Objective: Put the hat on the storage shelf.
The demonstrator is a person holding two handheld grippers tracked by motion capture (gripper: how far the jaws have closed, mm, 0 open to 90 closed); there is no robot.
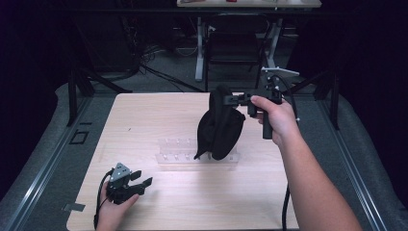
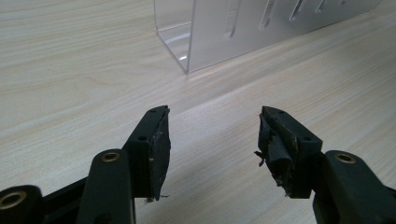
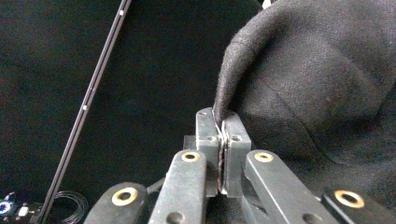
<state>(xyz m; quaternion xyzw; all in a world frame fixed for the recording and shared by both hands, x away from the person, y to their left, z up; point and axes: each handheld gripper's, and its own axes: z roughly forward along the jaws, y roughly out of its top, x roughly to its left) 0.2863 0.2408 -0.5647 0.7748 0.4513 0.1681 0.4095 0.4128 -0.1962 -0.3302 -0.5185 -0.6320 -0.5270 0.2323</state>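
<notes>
Pale wooden bench (image 1: 192, 202) filling the frame's centre, black cloth bag (image 1: 220, 126) hanging mid-frame above a clear plastic rack (image 1: 179, 155), right claw (image 1: 234, 99) pinched tight on the bag's top edge, left claw (image 1: 142, 178) at lower left with jaws apart, holding nothing

Clear rack (image 1: 197, 154) mid-table, black cloth (image 1: 219, 127) above.
</notes>
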